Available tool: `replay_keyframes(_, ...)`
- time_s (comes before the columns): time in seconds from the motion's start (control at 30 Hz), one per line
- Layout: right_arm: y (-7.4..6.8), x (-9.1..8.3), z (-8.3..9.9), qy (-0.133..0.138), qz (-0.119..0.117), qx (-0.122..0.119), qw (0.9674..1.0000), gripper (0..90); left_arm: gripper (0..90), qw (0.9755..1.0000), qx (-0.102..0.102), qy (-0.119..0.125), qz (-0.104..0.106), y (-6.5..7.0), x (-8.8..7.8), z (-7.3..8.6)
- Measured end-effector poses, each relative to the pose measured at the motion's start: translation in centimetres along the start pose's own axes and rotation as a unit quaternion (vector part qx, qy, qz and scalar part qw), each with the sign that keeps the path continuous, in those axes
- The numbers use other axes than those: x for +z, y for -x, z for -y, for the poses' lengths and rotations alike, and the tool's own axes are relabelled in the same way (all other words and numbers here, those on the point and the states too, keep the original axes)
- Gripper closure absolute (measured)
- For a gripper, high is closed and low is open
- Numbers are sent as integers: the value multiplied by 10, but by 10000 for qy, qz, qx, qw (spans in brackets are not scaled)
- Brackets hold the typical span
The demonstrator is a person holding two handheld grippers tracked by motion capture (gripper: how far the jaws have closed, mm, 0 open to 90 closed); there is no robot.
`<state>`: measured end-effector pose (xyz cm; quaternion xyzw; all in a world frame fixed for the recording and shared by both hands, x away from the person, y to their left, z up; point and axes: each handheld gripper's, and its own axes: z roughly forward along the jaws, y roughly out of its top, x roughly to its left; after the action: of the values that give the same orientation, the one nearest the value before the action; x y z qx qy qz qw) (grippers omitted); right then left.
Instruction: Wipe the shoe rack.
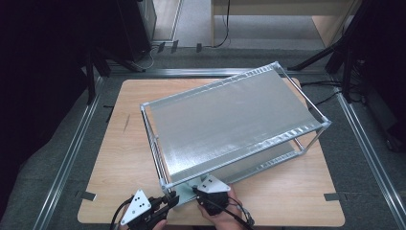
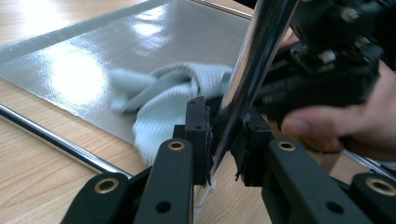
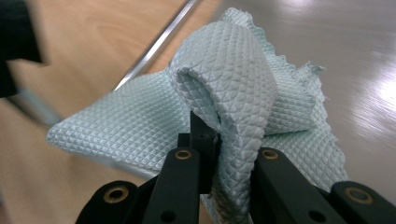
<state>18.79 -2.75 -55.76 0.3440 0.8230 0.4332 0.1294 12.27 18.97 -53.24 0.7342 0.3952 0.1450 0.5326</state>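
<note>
The work in hand looks like wiping the lower shelf of the metal rack [image 1: 230, 120], which sits at the middle of the desk [image 1: 124, 158]. The left tool [image 2: 224, 140], at about 7 o'clock in the high view, is clenched on the rack's chrome corner post [image 2: 254, 60], steadying it. The right tool [image 3: 219, 154], at 6 o'clock, is grasping a pale blue cloth [image 3: 224, 88] pinched in a fold; the cloth rests on the lower shelf [image 2: 154, 37] near that corner. The next move, I judge, calls for dragging the cloth across the shelf, pressed flat, while the left grip holds firm.
</note>
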Motion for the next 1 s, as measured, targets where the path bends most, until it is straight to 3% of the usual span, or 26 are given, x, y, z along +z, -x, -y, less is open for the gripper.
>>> replay_keyframes(0.07, -3, 0, 0, 6, 49, -171, 9998, 839, 775, 10000, 7, -2, 7, 0, 0, 0)
replay_keyframes(0.17, 8, -3, 0, -69, 122, -73, 9999, 837, 775, 10000, 6, -4, 5, 0, 0, 0)
replay_keyframes(0.33, 45, -16, 3, -90, 639, 116, 9978, 836, 775, 10000, 18, -7, 16, 0, 0, 0)
replay_keyframes(0.37, 64, -23, 6, -63, 836, 271, 9961, 837, 776, 10000, 31, -11, 16, 0, 0, 0)
replay_keyframes(0.4, 64, -23, 6, -63, 836, 271, 9961, 837, 776, 10000, 31, -11, 16, 0, 0, 0)
replay_keyframes(0.5, 92, -35, 11, -58, 1158, 502, 9920, 837, 776, 10000, 35, -15, 13, 0, 0, 0)
replay_keyframes(0.6, 120, -50, 16, -49, 1555, 730, 9851, 838, 776, 10000, 51, -16, 5, -1, -1, 0)
replay_keyframes(0.67, 137, -58, 20, -71, 1896, 785, 9787, 838, 776, 10000, 51, -17, 8, -1, -1, 0)
replay_keyframes(0.7, 153, -67, 23, -46, 2081, 948, 9735, 837, 776, 10000, 48, -16, 19, -1, -1, 0)
replay_keyframes(0.73, 153, -67, 23, -46, 2081, 948, 9735, 837, 776, 10000, 60, -19, 17, -1, -1, 0)
replay_keyframes(0.87, 181, -85, 31, -28, 2504, 1144, 9614, 832, 777, 10000, 72, -23, 18, -1, -1, 0)
replay_keyframes(0.93, 194, -95, 35, 51, 2572, 1391, 9563, 829, 777, 10000, 87, -20, 10, -1, -1, 0)
replay_keyframes(1.0, 205, -105, 38, 95, 2781, 1518, 9484, 829, 778, 10000, 97, -17, 10, -1, -1, 0)
